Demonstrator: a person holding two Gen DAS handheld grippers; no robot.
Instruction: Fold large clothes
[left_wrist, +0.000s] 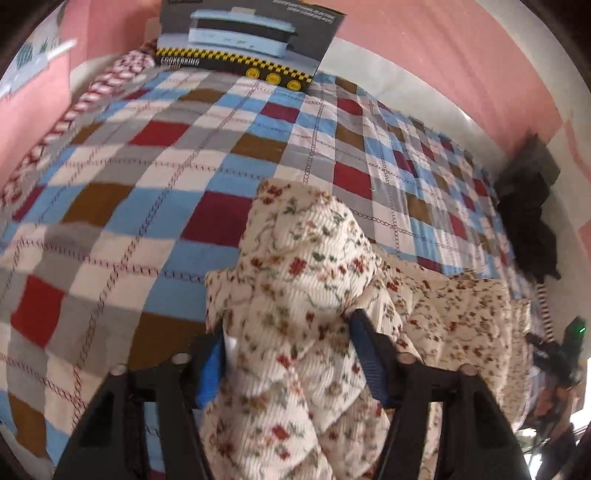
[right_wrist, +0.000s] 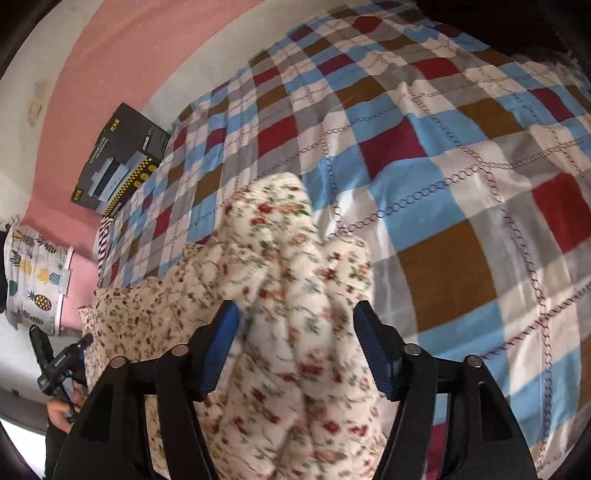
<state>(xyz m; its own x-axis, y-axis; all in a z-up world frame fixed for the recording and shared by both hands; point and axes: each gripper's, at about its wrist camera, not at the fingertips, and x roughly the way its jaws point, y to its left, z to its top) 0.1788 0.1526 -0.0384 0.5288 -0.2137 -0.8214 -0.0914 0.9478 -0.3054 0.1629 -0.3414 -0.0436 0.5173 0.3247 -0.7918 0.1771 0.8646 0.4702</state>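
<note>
A cream floral ribbed garment lies bunched on a checked bedspread. In the left wrist view my left gripper is shut on a thick fold of it, and the cloth fills the gap between the blue pads. The rest of the garment trails right toward my right gripper. In the right wrist view the right gripper is shut on another bunched fold of the garment. Cloth stretches left toward the left gripper, held in a hand at the frame's edge.
A dark appliance box stands at the far end of the bed against the pink wall. Dark clothing lies at the bed's right edge. A pineapple-print cloth bin sits beside the bed. The checked bedspread spreads wide beyond the garment.
</note>
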